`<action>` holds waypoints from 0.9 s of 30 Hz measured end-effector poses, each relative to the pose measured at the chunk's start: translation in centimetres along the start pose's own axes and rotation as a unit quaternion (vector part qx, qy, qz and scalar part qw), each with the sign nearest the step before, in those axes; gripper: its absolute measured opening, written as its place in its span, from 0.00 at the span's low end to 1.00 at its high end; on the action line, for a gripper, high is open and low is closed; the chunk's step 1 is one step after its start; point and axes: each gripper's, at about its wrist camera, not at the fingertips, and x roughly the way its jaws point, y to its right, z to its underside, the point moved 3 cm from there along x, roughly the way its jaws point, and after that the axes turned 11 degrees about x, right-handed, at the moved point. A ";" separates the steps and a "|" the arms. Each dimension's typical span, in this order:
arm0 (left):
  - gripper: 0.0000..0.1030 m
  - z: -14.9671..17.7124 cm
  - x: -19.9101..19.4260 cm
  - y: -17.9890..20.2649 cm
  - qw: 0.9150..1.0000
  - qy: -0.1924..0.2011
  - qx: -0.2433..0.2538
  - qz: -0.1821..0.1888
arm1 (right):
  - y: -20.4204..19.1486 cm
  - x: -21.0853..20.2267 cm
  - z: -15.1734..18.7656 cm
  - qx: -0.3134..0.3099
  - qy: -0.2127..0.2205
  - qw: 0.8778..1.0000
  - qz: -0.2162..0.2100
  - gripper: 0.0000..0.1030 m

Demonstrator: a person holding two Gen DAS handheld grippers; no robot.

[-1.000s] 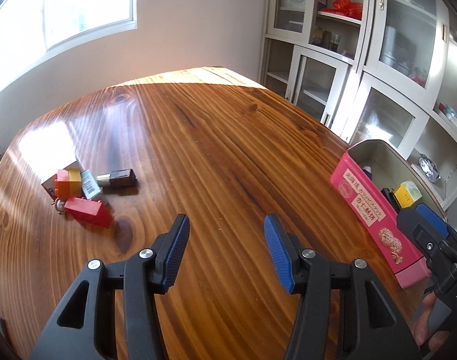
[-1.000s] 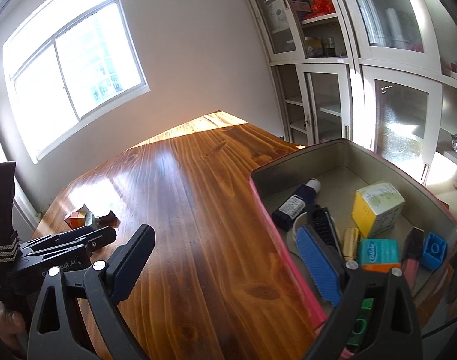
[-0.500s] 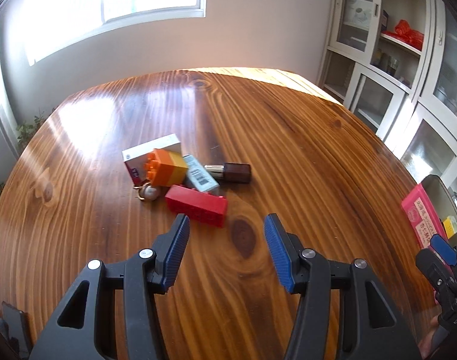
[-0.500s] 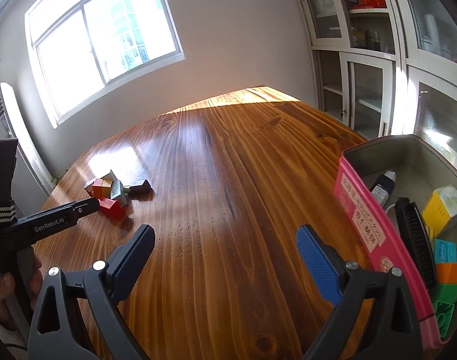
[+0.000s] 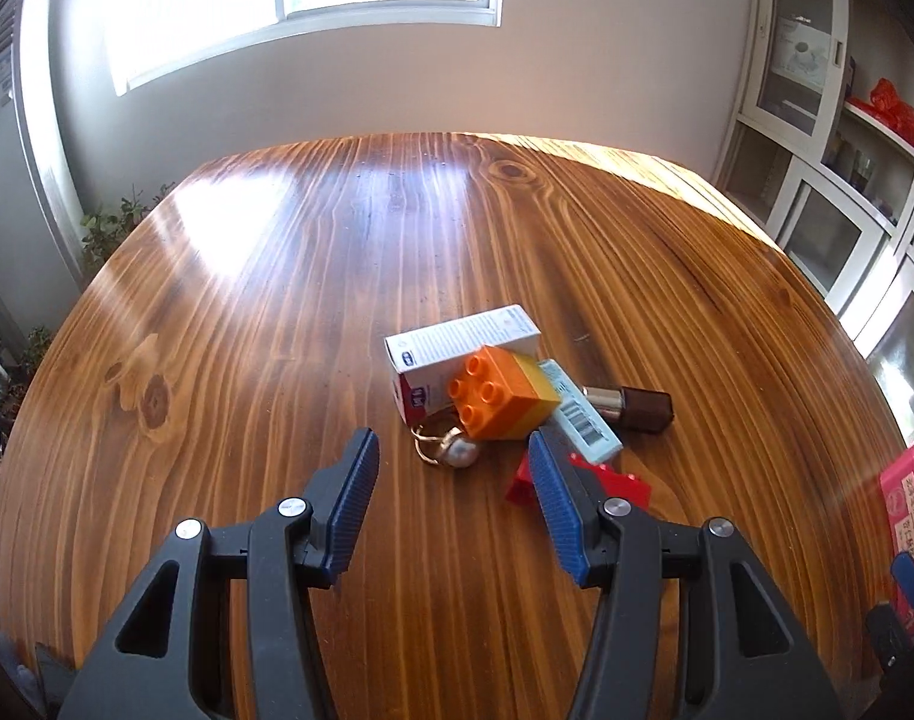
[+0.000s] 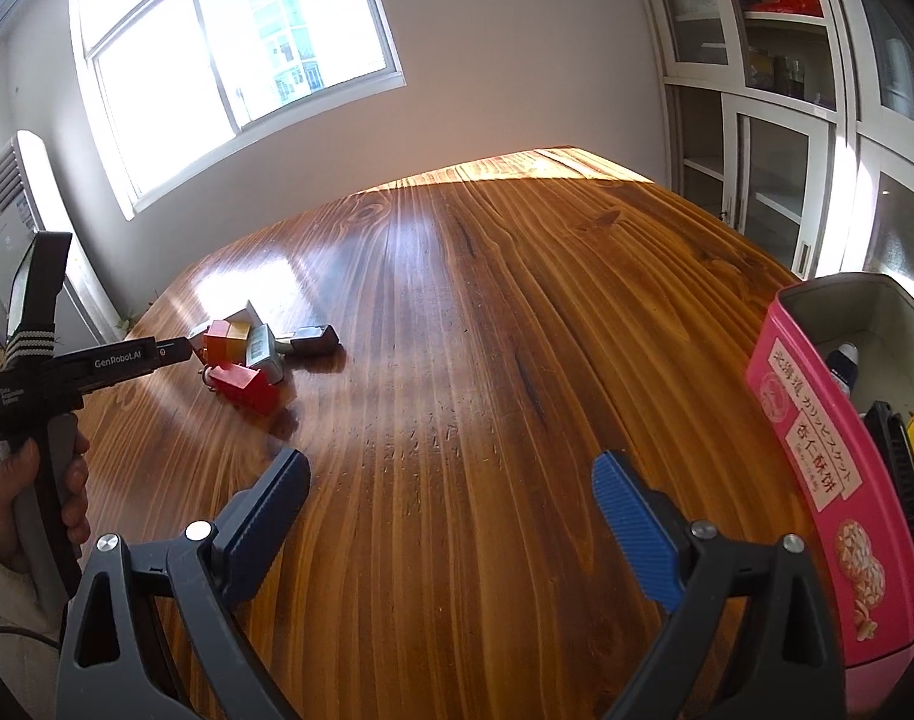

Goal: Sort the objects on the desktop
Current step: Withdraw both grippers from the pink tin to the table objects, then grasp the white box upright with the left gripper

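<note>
Left gripper (image 5: pixel 450 480) hangs wide open, holding nothing, just before the toy pile (image 5: pixel 505 399); right gripper (image 6: pixel 450 498) gapes over bare counter (image 6: pixel 457 330) beside the tin (image 6: pixel 817 456).

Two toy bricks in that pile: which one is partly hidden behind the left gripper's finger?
The red brick, lying flat on the table nearest the left gripper. The orange-and-yellow brick sits farther back, against the white carton.
</note>
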 end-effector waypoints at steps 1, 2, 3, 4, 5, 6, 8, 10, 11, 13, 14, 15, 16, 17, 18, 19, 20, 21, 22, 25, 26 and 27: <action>0.54 -0.2 0.3 -0.4 1.000 -0.001 0.000 -0.004 | 0.0 0.2 0.0 -0.001 -0.002 1.000 -0.001 0.94; 0.54 -0.4 0.6 -0.8 1.000 -0.002 0.000 -0.008 | -0.1 0.3 0.1 -0.001 -0.004 1.000 -0.001 0.94; 0.54 -0.6 1.0 -1.3 1.000 -0.003 -0.002 -0.012 | -0.1 0.4 0.1 -0.001 -0.005 1.000 -0.001 0.94; 0.54 -0.9 1.4 -1.7 1.000 -0.005 -0.005 -0.016 | -0.1 0.5 0.1 -0.002 -0.006 1.000 -0.001 0.94; 0.54 -1.0 1.8 -2.2 1.000 -0.007 -0.008 -0.020 | -0.1 0.7 0.1 -0.002 -0.008 1.000 -0.001 0.94; 0.54 -1.0 2.1 -2.7 1.000 -0.009 -0.012 -0.024 | -0.2 0.8 0.1 -0.002 -0.009 1.000 -0.001 0.94; 0.54 -1.1 2.6 -3.5 0.999 -0.011 -0.015 -0.028 | -0.2 1.2 0.1 -0.001 -0.012 1.000 0.000 0.94; 0.54 -1.1 3.0 -3.7 1.000 -0.009 -0.012 -0.018 | -0.3 1.5 0.0 0.000 -0.016 1.000 0.000 0.94; 0.54 -1.2 3.3 -3.7 1.000 -0.007 -0.009 -0.008 | -0.4 1.7 0.0 0.001 -0.017 1.000 0.000 0.94; 0.54 -1.4 3.7 -3.5 1.000 0.000 0.001 0.008 | -0.6 2.0 0.0 -0.001 -0.020 1.000 -0.001 0.94; 0.54 -1.5 3.9 -3.3 1.000 0.004 0.009 0.011 | -0.7 2.1 0.0 -0.002 -0.021 1.000 -0.001 0.94; 0.54 -1.7 4.1 -3.0 1.000 0.007 0.019 0.014 | -0.8 2.3 0.0 -0.003 -0.023 1.000 -0.002 0.94; 0.54 -2.1 4.4 -2.5 0.999 0.008 0.031 0.012 | -0.9 2.4 0.0 -0.004 -0.024 1.000 -0.002 0.94; 0.54 -2.4 4.8 -2.2 0.999 0.009 0.044 0.010 | -1.1 2.5 0.0 -0.006 -0.025 1.000 -0.002 0.94; 0.54 -2.6 5.1 -1.8 0.998 0.011 0.057 0.010 | -1.2 2.6 0.1 -0.007 -0.026 1.000 -0.002 0.94; 0.54 -2.9 5.4 -1.4 0.997 0.010 0.069 0.009 | -1.2 2.7 0.1 -0.007 -0.027 1.000 -0.001 0.94; 0.54 -3.0 5.8 -1.1 0.997 0.009 0.079 0.008 | -1.3 2.8 0.0 -0.007 -0.028 1.000 -0.001 0.94; 0.54 -3.2 6.1 -0.8 0.996 0.007 0.086 0.008 | -1.3 2.9 0.0 -0.007 -0.028 1.000 0.000 0.94; 0.54 -3.2 6.4 -0.7 0.996 0.007 0.092 0.008 | -1.3 3.0 0.0 -0.007 -0.029 1.000 0.001 0.94; 0.54 -3.5 7.3 -0.5 0.995 -0.002 0.097 0.019 | -1.2 3.4 0.0 -0.006 -0.033 0.999 0.003 0.94; 0.54 -3.6 7.5 -0.5 0.995 -0.003 0.095 0.021 | -1.2 3.5 0.0 -0.005 -0.034 0.999 0.003 0.94; 0.54 -3.7 7.6 -0.6 0.995 -0.001 0.096 0.024 | -1.2 3.6 0.0 -0.005 -0.035 0.999 0.004 0.94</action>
